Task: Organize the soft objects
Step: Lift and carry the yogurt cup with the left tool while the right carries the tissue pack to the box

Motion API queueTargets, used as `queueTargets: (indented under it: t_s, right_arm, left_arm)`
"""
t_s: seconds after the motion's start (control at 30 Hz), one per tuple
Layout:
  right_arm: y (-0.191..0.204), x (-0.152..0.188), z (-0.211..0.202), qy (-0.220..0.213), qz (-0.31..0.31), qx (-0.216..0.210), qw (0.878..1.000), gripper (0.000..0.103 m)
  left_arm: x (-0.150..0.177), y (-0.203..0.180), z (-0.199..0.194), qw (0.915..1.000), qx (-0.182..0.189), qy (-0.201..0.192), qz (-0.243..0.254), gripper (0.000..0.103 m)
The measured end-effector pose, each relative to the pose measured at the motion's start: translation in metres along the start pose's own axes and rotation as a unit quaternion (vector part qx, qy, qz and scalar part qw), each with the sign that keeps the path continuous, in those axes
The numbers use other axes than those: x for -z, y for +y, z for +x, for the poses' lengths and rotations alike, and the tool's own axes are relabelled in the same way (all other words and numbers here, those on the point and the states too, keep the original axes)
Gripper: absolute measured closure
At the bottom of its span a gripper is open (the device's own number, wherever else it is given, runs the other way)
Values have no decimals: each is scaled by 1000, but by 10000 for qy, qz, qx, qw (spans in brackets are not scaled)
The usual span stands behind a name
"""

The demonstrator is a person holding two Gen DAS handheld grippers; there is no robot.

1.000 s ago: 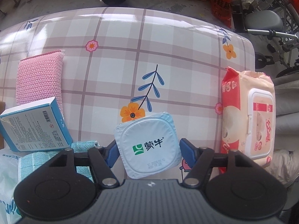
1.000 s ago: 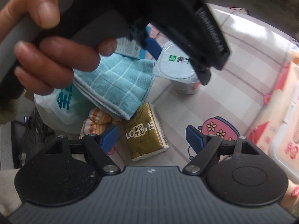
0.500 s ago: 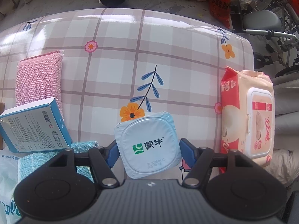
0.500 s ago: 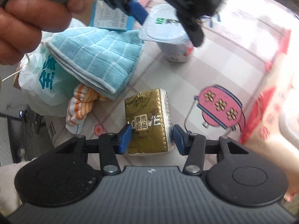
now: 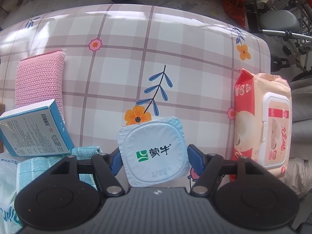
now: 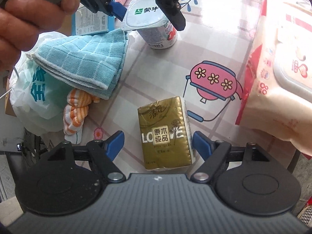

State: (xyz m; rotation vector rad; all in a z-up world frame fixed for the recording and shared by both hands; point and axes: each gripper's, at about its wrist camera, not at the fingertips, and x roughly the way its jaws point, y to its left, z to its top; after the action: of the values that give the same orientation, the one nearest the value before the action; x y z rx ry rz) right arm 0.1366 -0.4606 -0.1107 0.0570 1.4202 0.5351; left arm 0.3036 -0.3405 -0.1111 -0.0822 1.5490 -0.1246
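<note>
My left gripper is open, its blue fingers on either side of a yogurt cup with a light blue foil lid; the cup also shows in the right wrist view, standing on the table. My right gripper is open around a gold tissue pack that lies flat on the table, with gaps on both sides. A folded blue cloth lies left of it, over an orange-striped cloth. A pink knitted sponge lies at the far left.
A large wet-wipes pack lies along the table's right edge, also in the right wrist view. A blue box rests on the cloth pile. A white plastic bag sits at the left edge. The plaid tablecloth stretches ahead.
My right gripper has dropped down and moved over the gold tissue pack, then opened wider around it. My left gripper has stayed around the yogurt cup.
</note>
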Motion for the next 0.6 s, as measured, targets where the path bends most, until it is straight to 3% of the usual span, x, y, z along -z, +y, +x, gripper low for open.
queueTargets:
  t_s: [0.17,0.23,0.3,0.6]
  right_arm:
    - [6,-1,0,-127,-76,220,9996,29]
    - [7,-2,1,-144,-130,336,9992,34]
    - [7,-1,0,-157,-196,466,9986,47]
    - [-6,-1,-5,-256,243,315,9989,52]
  left_arm:
    - [-2,-3,3,9999,-95,8,42,37]
    - [-3,-5,4,9999,-116,14,95,37]
    - [-3,-6,4,9998,-146,2,143,37]
    - [6,0,-6,9995,101,-156,258,38]
